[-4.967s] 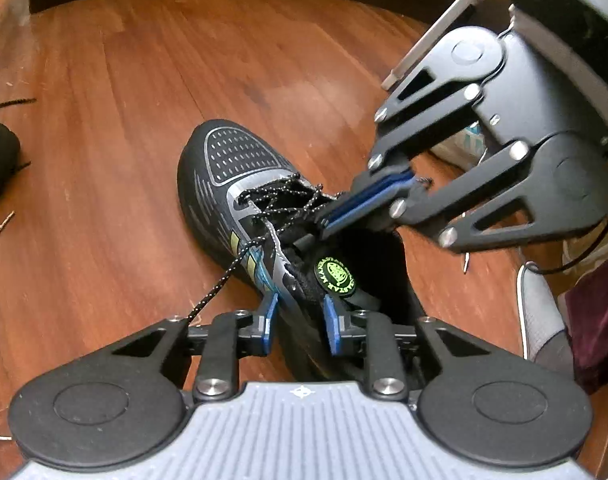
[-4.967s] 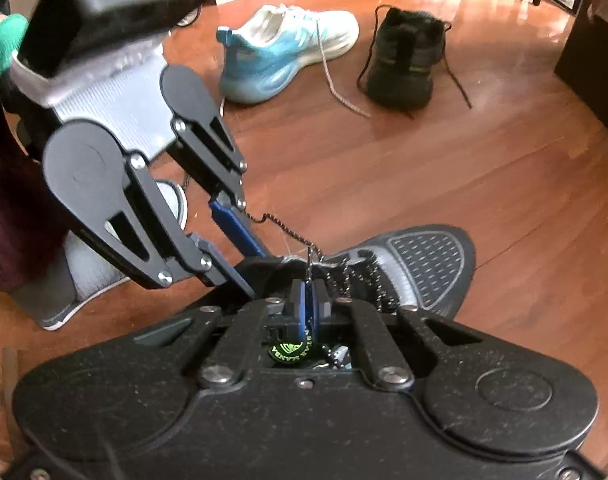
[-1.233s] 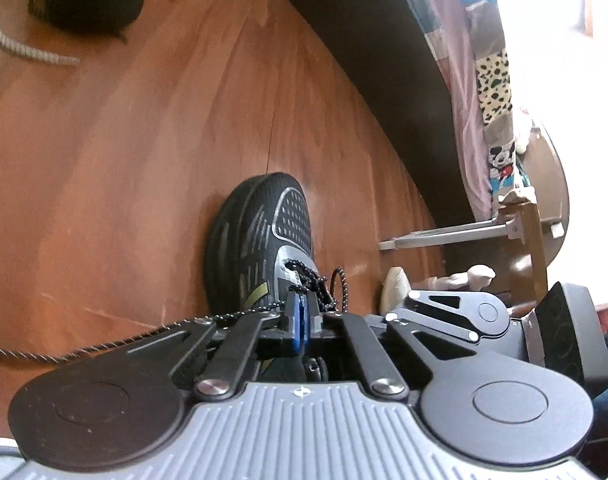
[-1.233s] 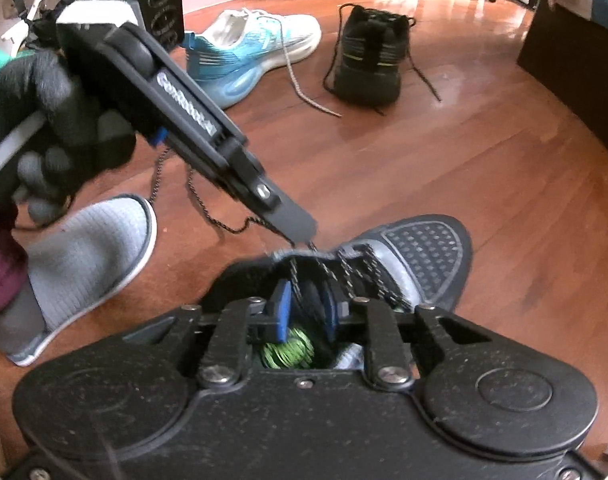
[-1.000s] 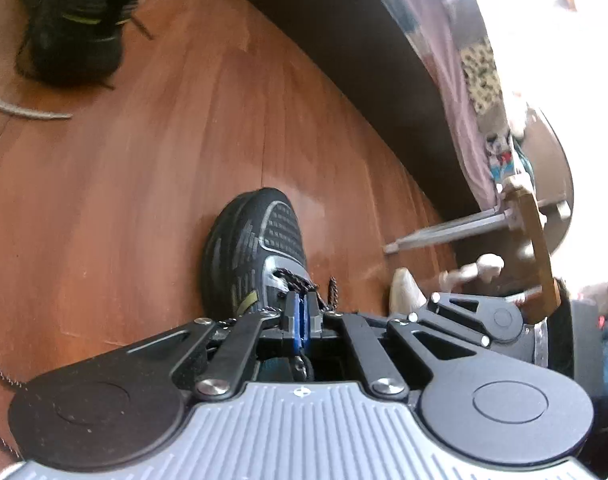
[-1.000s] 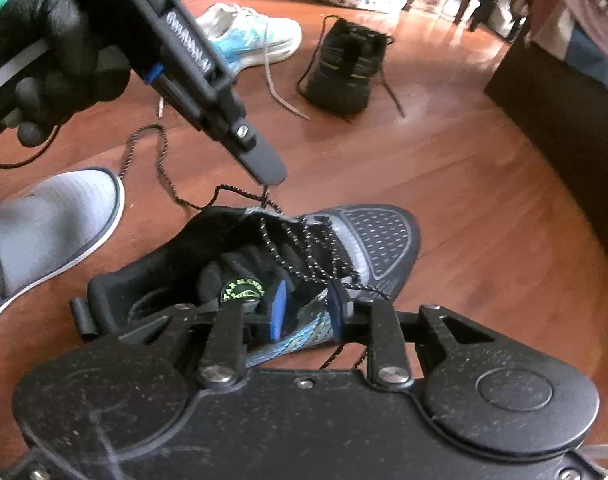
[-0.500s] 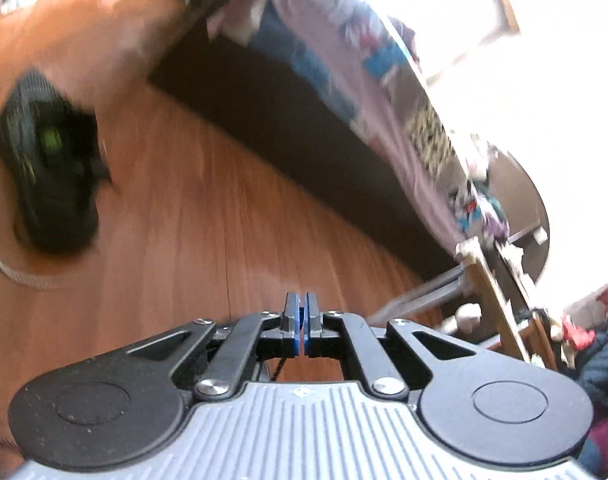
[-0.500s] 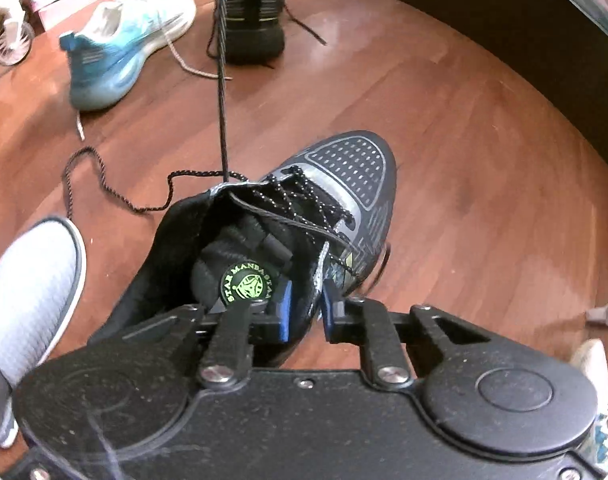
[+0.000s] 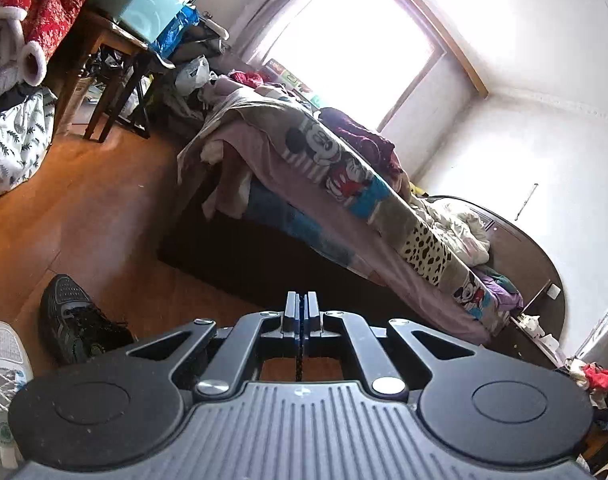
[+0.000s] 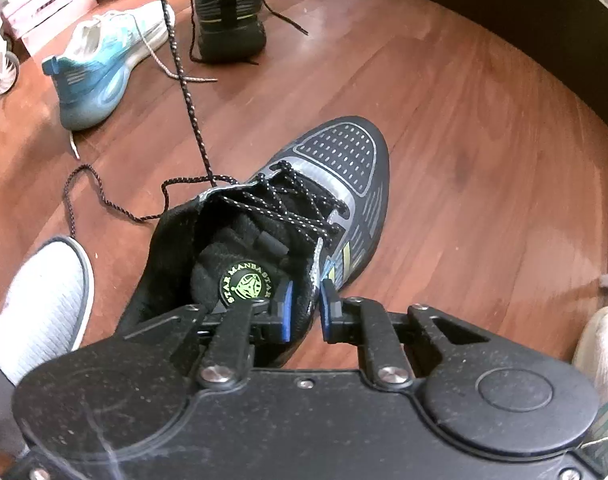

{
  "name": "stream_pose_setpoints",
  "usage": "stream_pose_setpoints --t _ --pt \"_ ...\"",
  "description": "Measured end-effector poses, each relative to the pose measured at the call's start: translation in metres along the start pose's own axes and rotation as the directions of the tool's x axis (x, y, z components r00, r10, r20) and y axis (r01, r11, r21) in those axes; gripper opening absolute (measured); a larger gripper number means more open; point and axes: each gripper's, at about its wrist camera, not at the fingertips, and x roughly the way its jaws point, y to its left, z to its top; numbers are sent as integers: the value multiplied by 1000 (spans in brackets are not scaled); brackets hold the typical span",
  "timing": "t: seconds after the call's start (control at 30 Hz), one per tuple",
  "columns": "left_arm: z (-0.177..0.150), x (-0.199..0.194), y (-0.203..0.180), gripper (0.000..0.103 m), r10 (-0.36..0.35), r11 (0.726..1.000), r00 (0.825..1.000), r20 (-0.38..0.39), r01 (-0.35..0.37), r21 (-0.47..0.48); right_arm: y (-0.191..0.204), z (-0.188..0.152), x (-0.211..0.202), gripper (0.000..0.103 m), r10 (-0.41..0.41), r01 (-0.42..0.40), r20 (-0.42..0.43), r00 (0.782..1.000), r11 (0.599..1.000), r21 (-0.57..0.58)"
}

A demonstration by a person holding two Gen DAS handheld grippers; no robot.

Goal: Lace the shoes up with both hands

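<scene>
L gripper (image 9: 302,312) pinches lace (image 10: 186,92); R gripper (image 10: 305,312) agape by shoe (image 10: 288,216); blue sneaker (image 10: 104,64) nearby

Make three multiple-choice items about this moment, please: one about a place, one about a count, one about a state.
1. Where does the right gripper stand?
A. at the collar edge of the black shoe
B. over the blue and white sneaker
C. on the bed

2. How many other shoes lie beyond the black shoe in the right wrist view?
A. none
B. two
C. four

3. How is the left gripper?
A. wide open
B. shut on the black speckled lace
C. shut on a sock

Answers:
1 A, its fingers straddle the collar edge without closing.
2 B, the sneaker and a second black shoe.
3 B, the lace runs between the closed pads.
</scene>
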Motion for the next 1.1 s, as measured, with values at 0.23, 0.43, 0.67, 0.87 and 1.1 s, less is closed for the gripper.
stream_pose_setpoints --t 0.23,0.43,0.67,0.87,1.1 --pt "-17 8 -11 0 -93 992 985 -149 103 66 -15 0 0 7 45 -42 -33 998 995 91" --pt "-79 28 -60 0 -205 895 797 -568 388 222 -28 -1 -1 15 87 -76 -59 994 982 173" --pt "-135 31 -87 0 -499 721 479 -722 692 -39 -34 -17 0 24 151 -122 -93 984 957 261" --pt "-229 57 -36 0 -200 863 347 -916 505 3 -35 -33 8 25 203 -147 -122 971 921 362" --pt "-240 40 -1 72 107 914 457 -883 303 268 -36 -51 12 28 251 -163 -140 958 876 455"
